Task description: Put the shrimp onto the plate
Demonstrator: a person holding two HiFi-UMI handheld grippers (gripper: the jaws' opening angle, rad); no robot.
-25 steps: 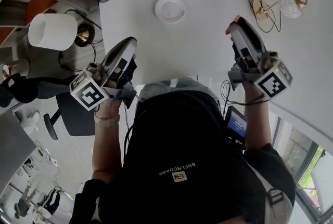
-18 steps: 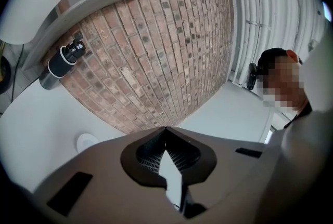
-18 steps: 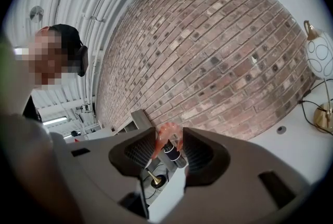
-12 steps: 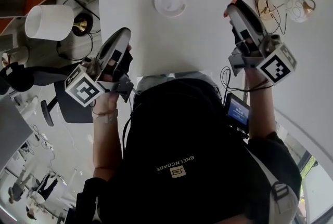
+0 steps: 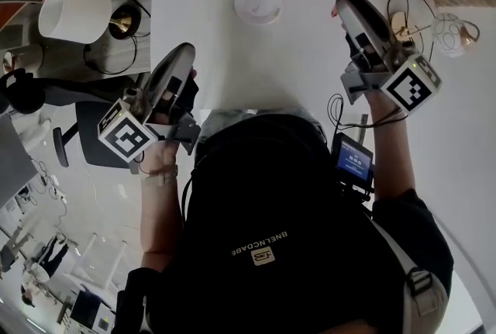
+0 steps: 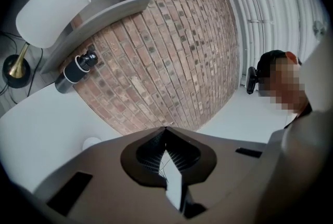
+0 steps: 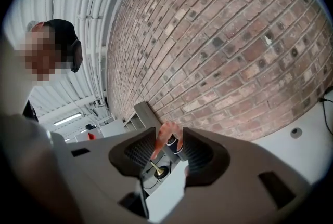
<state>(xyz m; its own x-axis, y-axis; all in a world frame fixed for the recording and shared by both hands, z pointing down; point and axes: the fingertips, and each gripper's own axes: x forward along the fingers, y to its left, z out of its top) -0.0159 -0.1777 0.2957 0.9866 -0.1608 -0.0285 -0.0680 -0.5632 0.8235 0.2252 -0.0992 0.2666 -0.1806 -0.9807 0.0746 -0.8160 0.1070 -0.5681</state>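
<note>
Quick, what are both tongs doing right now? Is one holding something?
Left tongs: closed, holding nothing.
Right tongs: closed on the shrimp.

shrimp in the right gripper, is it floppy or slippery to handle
Probably light: the shrimp is held by only the tips of the right gripper. It shows a curved shape past the jaws without drooping, so likely fairly stiff. That curve may make it rock a little once set on the plate.
</note>
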